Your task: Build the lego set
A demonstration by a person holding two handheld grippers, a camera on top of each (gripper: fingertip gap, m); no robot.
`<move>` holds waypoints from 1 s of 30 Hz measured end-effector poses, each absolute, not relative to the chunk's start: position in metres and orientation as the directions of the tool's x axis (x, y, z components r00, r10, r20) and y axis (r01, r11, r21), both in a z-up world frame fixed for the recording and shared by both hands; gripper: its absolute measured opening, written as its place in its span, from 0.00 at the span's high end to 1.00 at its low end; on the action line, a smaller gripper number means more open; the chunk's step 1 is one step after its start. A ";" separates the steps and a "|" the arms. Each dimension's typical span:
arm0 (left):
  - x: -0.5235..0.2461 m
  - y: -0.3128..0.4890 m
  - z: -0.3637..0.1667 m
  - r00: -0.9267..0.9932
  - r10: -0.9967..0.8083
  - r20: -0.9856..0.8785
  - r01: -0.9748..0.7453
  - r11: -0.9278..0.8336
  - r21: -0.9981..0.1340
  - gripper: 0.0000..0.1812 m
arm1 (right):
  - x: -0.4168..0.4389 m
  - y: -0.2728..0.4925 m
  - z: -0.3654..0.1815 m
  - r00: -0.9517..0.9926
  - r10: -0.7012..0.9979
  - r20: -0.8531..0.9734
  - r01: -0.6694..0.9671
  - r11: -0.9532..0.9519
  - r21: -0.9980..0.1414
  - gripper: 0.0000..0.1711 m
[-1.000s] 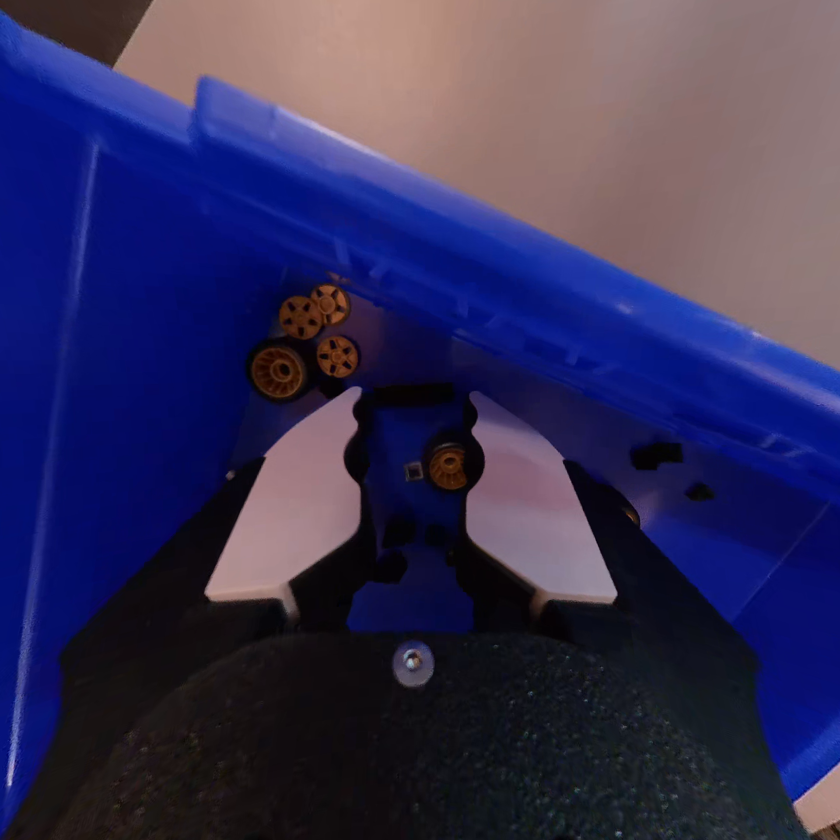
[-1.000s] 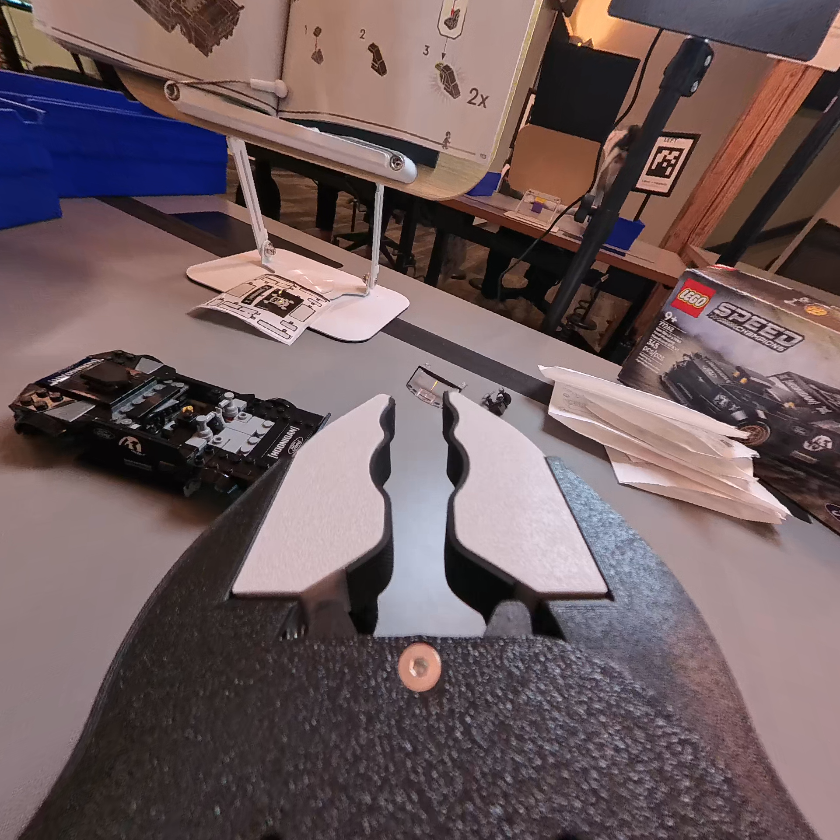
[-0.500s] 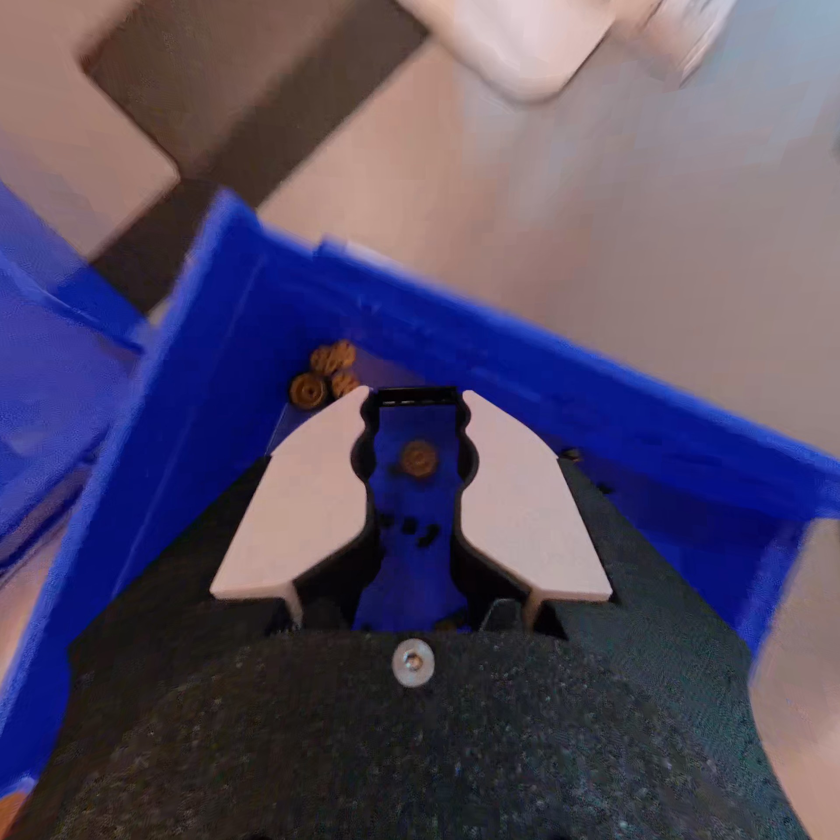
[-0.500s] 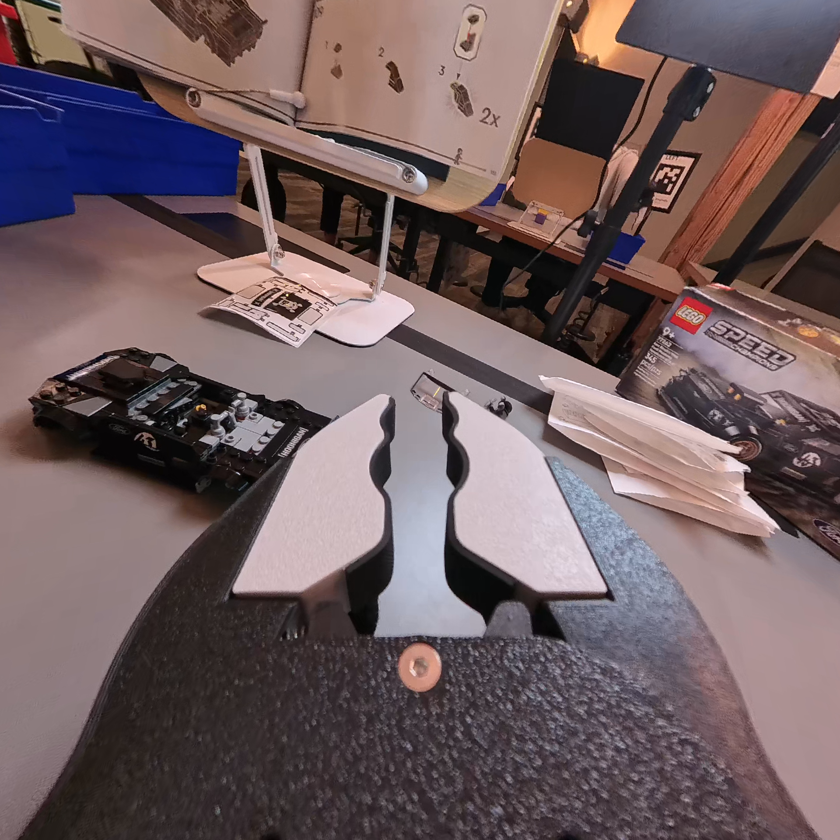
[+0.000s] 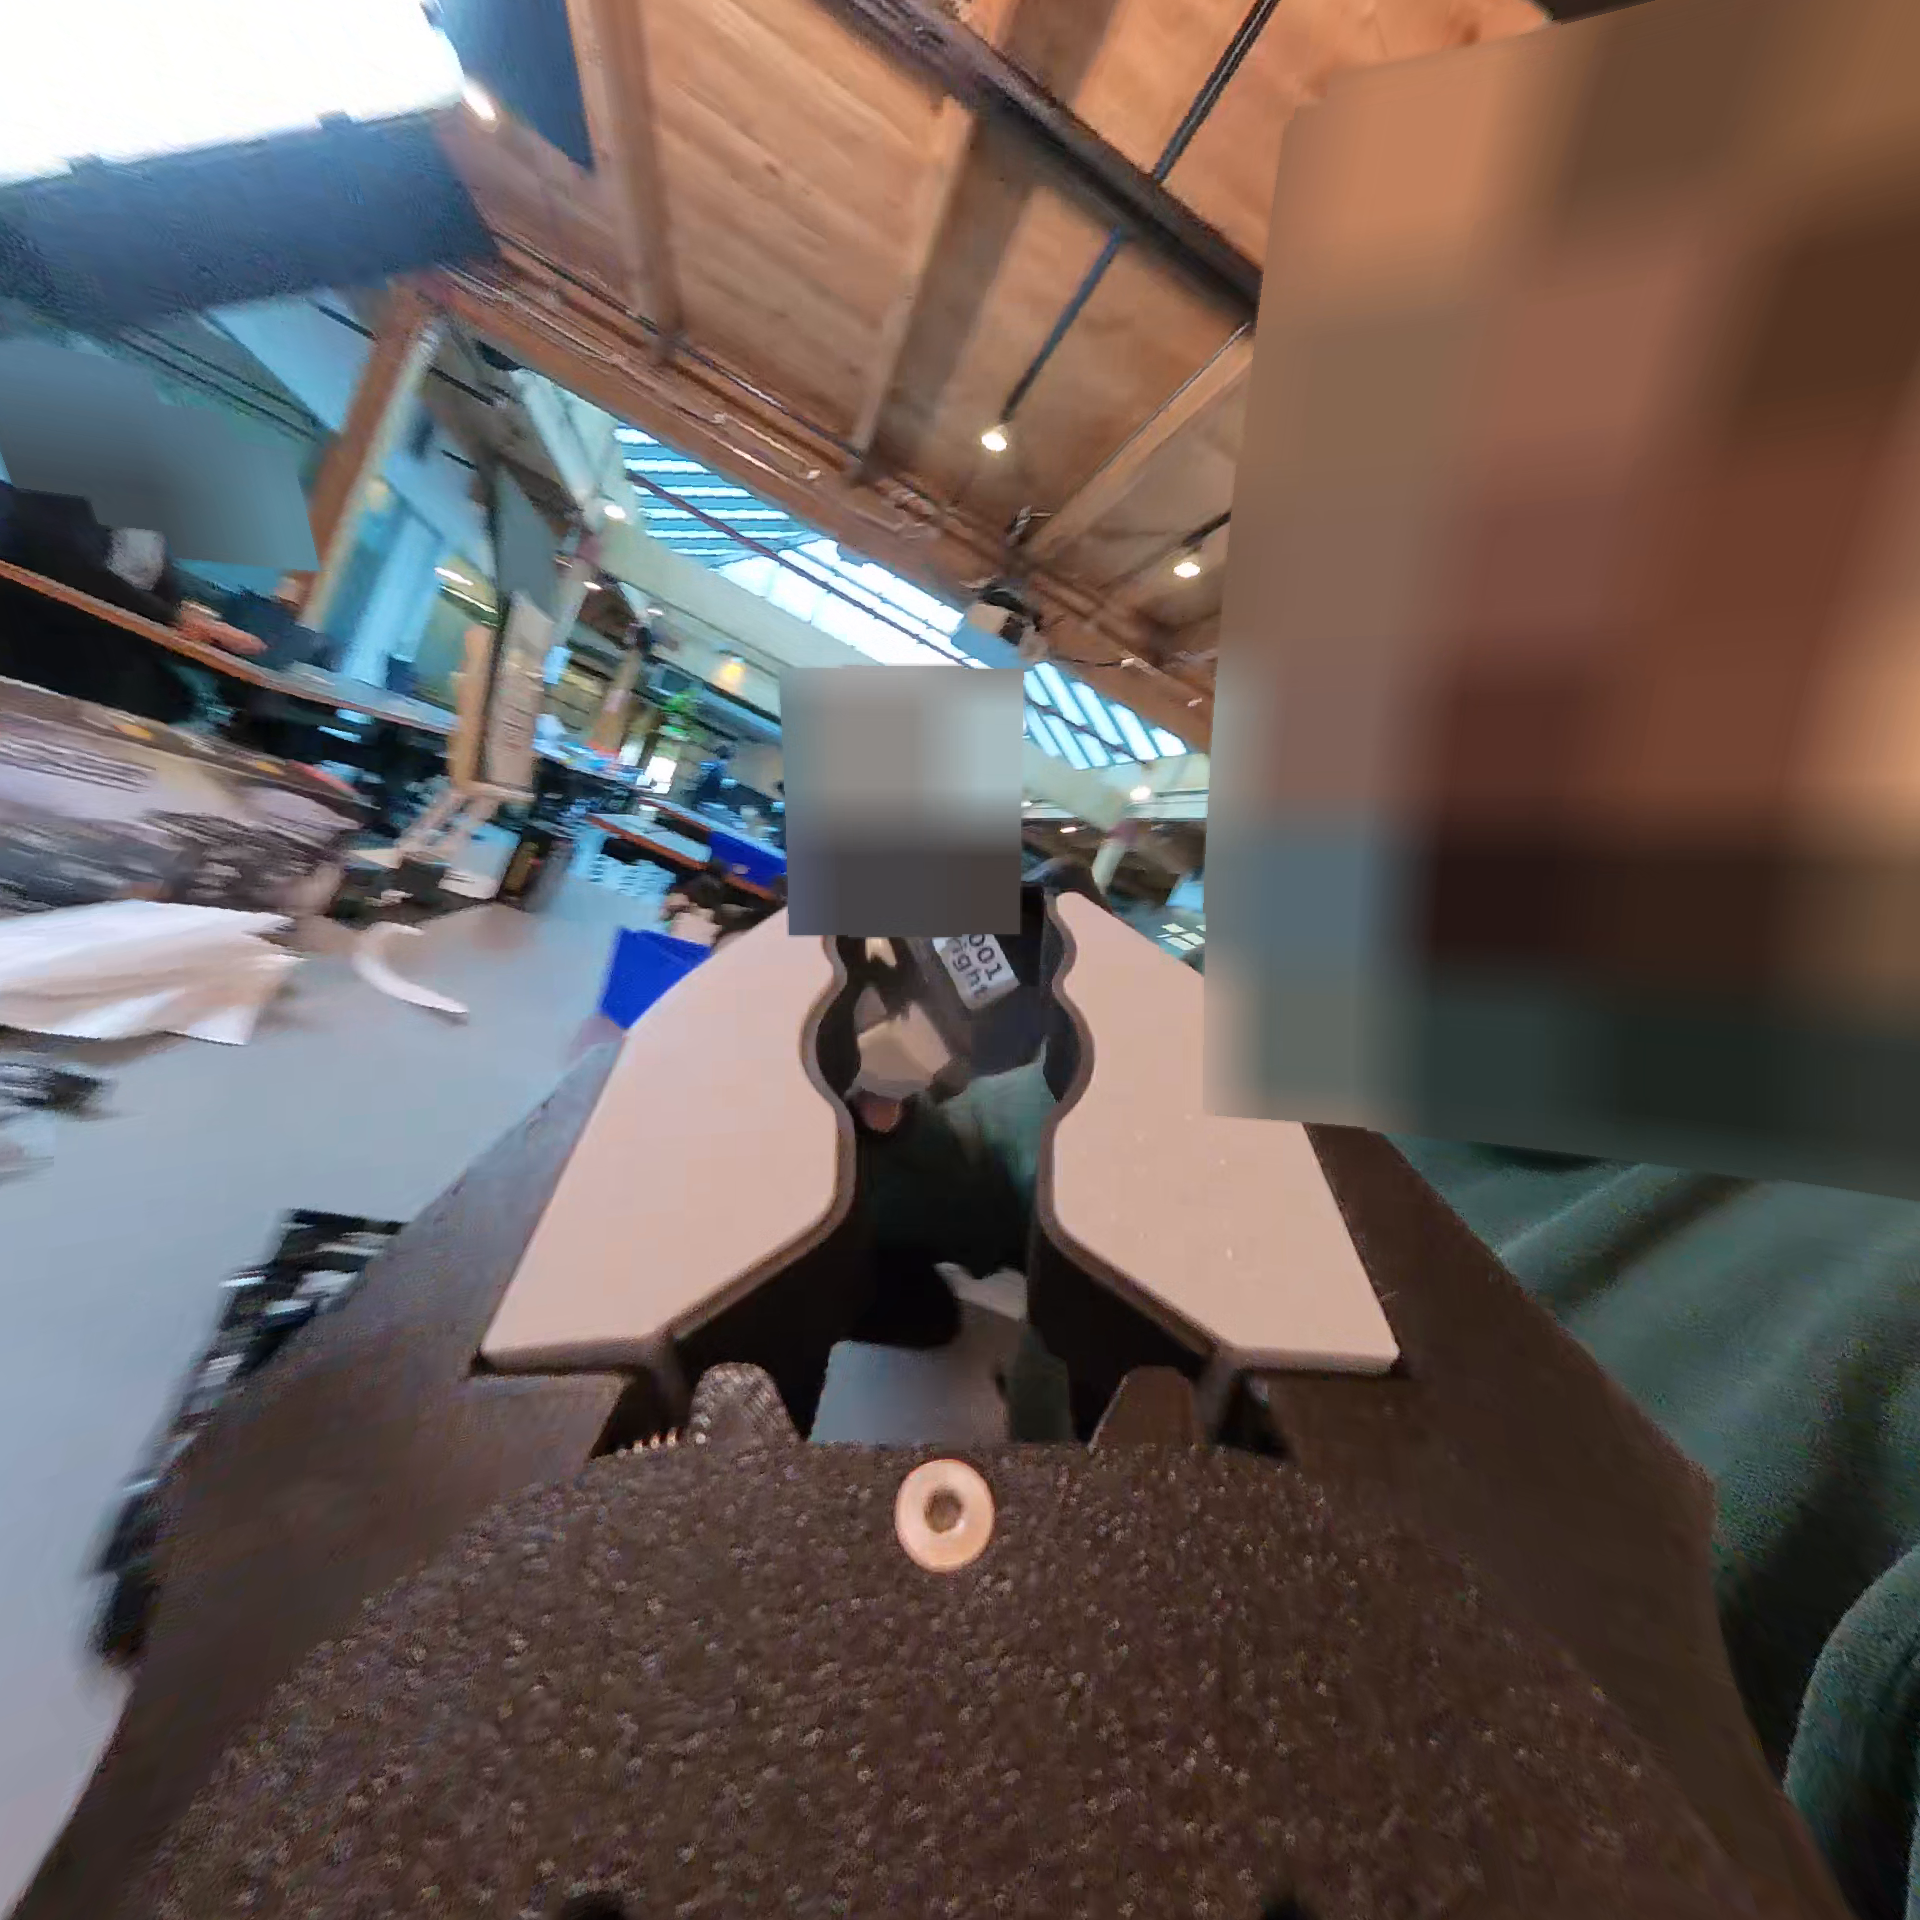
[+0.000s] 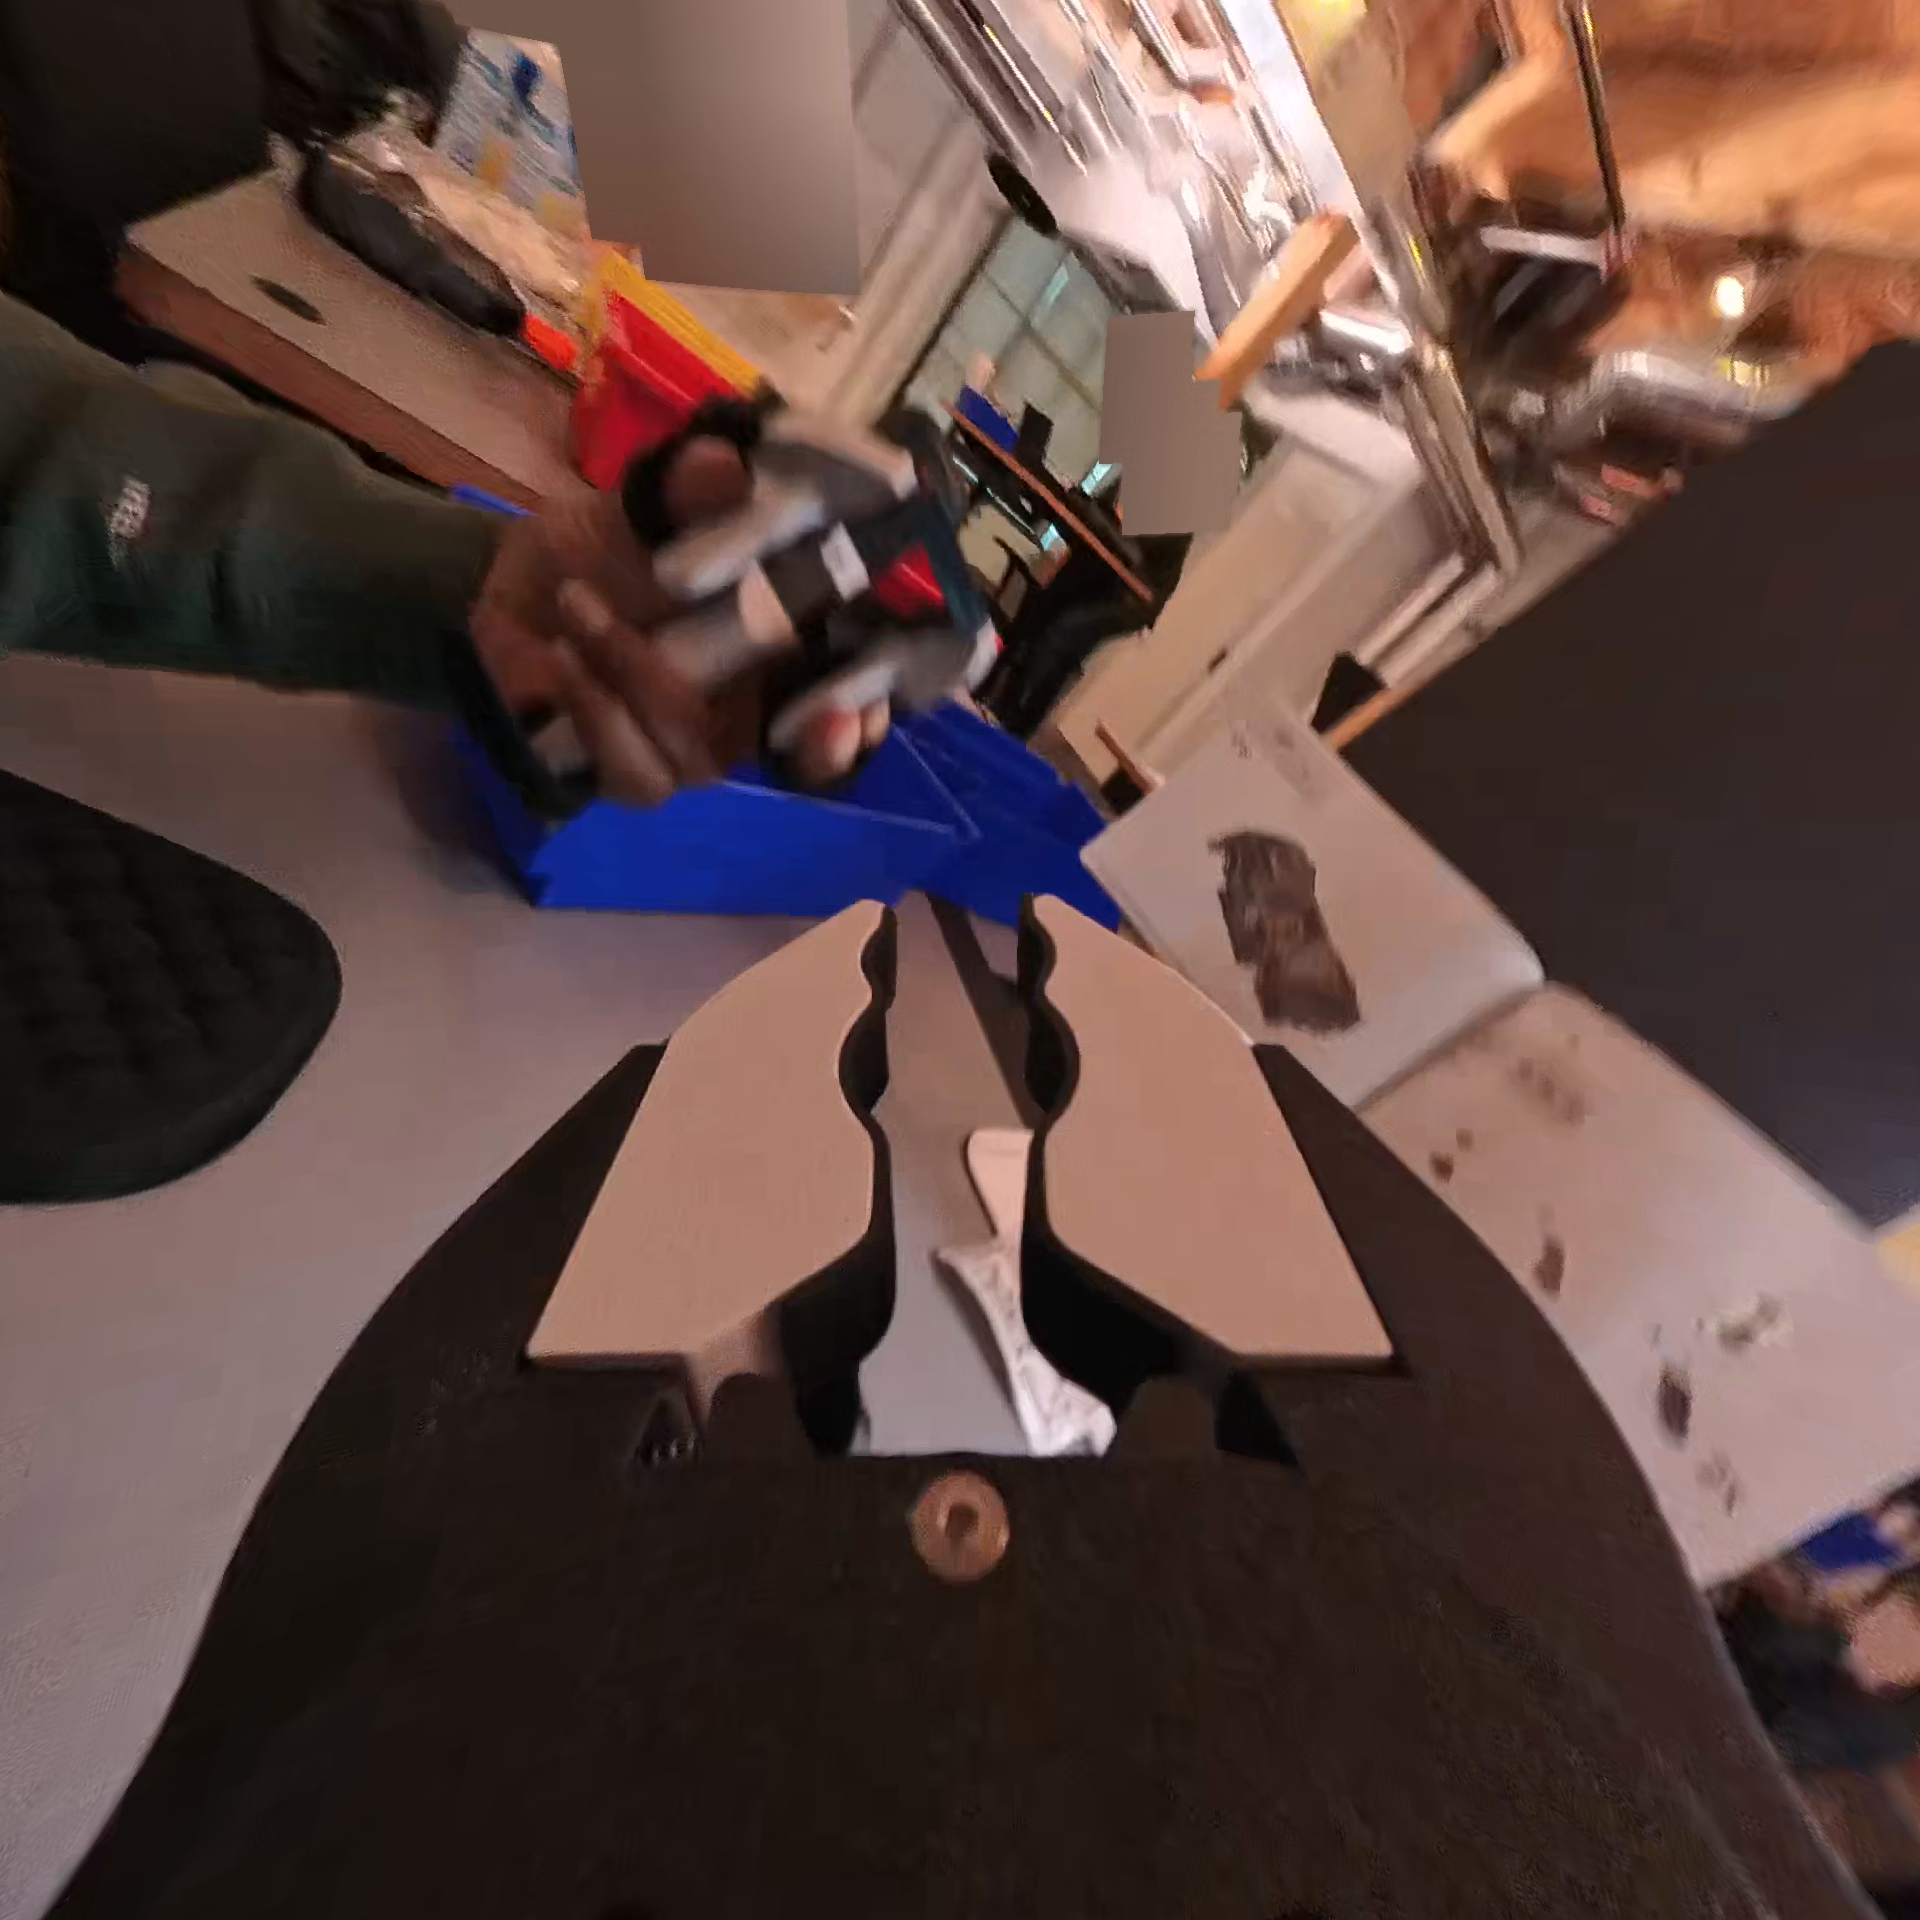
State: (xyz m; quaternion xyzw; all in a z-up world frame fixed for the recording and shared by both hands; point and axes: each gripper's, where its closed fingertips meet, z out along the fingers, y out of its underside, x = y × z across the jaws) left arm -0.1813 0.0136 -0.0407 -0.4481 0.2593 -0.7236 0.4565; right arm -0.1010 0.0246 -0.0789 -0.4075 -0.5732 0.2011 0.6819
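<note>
right wrist view alone: blue bins (image 6: 748,857), left hand-held gripper (image 6: 831,592)

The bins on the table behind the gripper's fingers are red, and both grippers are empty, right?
Not quite: the bins on the grey table are blue, not red, as the right wrist view shows. The rest holds: the right gripper and the left gripper both stand open with nothing between their fingers.
</note>
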 end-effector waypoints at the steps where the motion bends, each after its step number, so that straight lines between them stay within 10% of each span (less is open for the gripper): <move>1: -0.166 0.010 -0.046 -0.229 -0.873 0.431 0.416 -0.488 -0.767 0.82 | -0.109 0.019 -0.072 0.229 0.719 0.656 0.187 0.629 -0.755 0.87; 14: -0.098 0.005 -0.095 -0.273 -0.791 0.548 0.270 -0.609 -0.746 0.82 | -0.115 0.013 -0.098 0.058 0.664 0.745 0.265 0.709 -0.653 0.95; 18: -0.106 0.012 -0.111 -0.014 -0.878 0.479 0.169 -0.474 -0.864 0.79 | -0.083 0.021 -0.159 -0.113 0.826 0.552 0.536 0.518 -0.666 0.96; 23: -0.225 0.054 -0.112 0.654 -0.752 0.080 -0.187 -0.264 -0.946 0.82 | 0.014 0.043 -0.272 -0.202 0.938 0.281 0.902 0.290 -0.321 0.95; 30: -0.456 0.073 -0.125 0.883 -0.362 -0.299 -0.469 -0.643 -0.605 0.88 | 0.040 0.043 -0.299 -0.178 0.981 0.075 0.960 0.190 -0.207 0.95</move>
